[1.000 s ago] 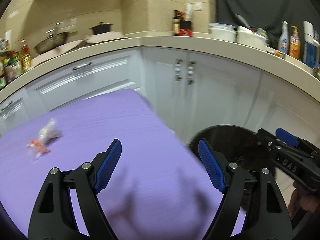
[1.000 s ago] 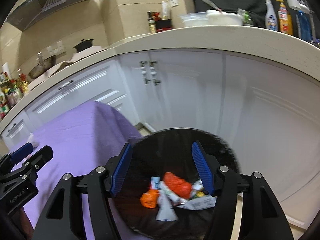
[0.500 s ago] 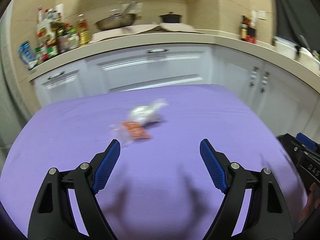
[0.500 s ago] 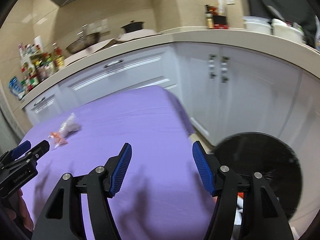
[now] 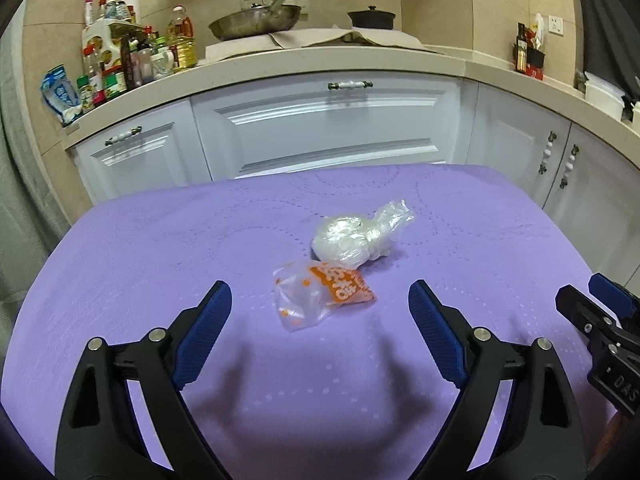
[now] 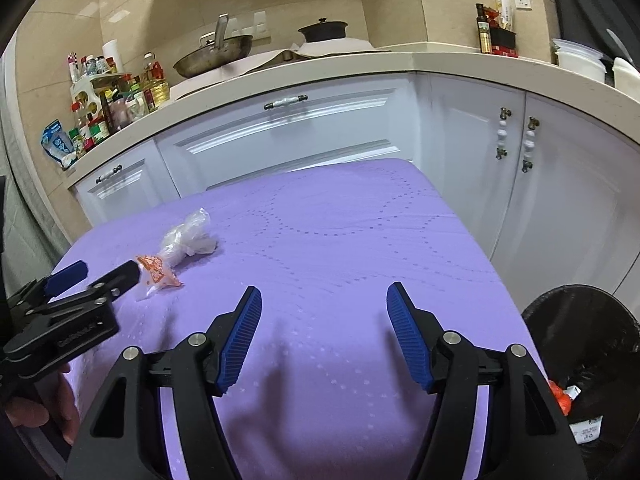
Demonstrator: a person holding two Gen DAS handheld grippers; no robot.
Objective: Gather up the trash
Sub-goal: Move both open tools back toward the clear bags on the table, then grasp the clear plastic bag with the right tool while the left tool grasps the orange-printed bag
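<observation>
Jaws on the left gripper [image 5: 320, 312] are wide and opening further, nothing clamped; the blue ribbed pads [image 5: 204, 330] sit low in the left wrist frame, either side of bare purple cloth. Jaws on the right gripper [image 6: 324, 330] stand apart at a moderate gap, empty, over bare cloth at lower centre of the right wrist frame.

Worktop [image 5: 160, 240] is covered in purple dotted cloth. Two pieces of trash on it:
- clear plastic wrapper with orange print [image 5: 320, 294], lying flat at centre of the left wrist frame, just above the gap between the left pads.
- crumpled clear plastic bag with a whitish lump inside [image 5: 356, 236], just above and right of the wrapper, touching or nearly touching it; cannot tell which.

In the right wrist frame both pieces are at mid left: wrapper [image 6: 158, 274], bag [image 6: 186, 238]. The left gripper body enters from the left edge there, one fingertip right next to the wrapper; contact not clear. A hand [image 6: 48, 412] shows below it at lower left.

Round black trash bin [image 6: 592, 344] at lower right of the right wrist frame, beside the worktop edge, with orange and white scraps [image 6: 564, 400] inside. White cabinets [image 5: 328, 128] and a beige counter with bottles and a metal pan [image 5: 256, 24] fill the upper frame.
</observation>
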